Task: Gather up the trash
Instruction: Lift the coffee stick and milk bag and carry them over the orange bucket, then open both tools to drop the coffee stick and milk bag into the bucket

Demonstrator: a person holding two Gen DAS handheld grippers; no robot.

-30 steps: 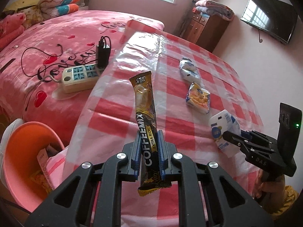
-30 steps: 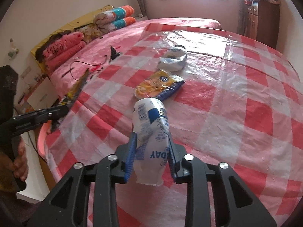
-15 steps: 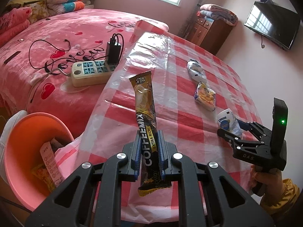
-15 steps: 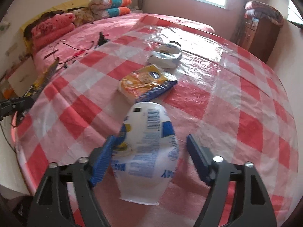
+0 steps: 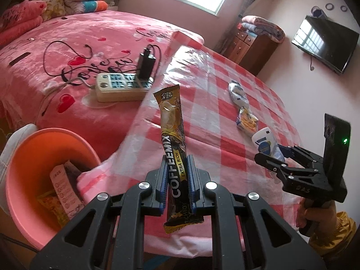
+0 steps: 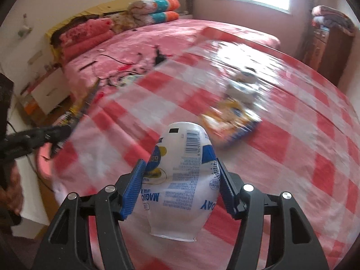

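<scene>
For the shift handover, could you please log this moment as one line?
left gripper: shut on coffee sachet | right gripper: closing on white cup | orange bin: holds wrappers

Power strip on pink bed; wall television.

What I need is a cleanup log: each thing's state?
Left claw: shut on gold-and-black coffee-mix sachet, upright.
Right claw: has just been closing, pads on white-and-blue plastic pouch.
Round orange plastic bin: open, wrappers inside.
Cream power strip: black charger plugged in.
Yellow snack packet: lying flat.
</scene>
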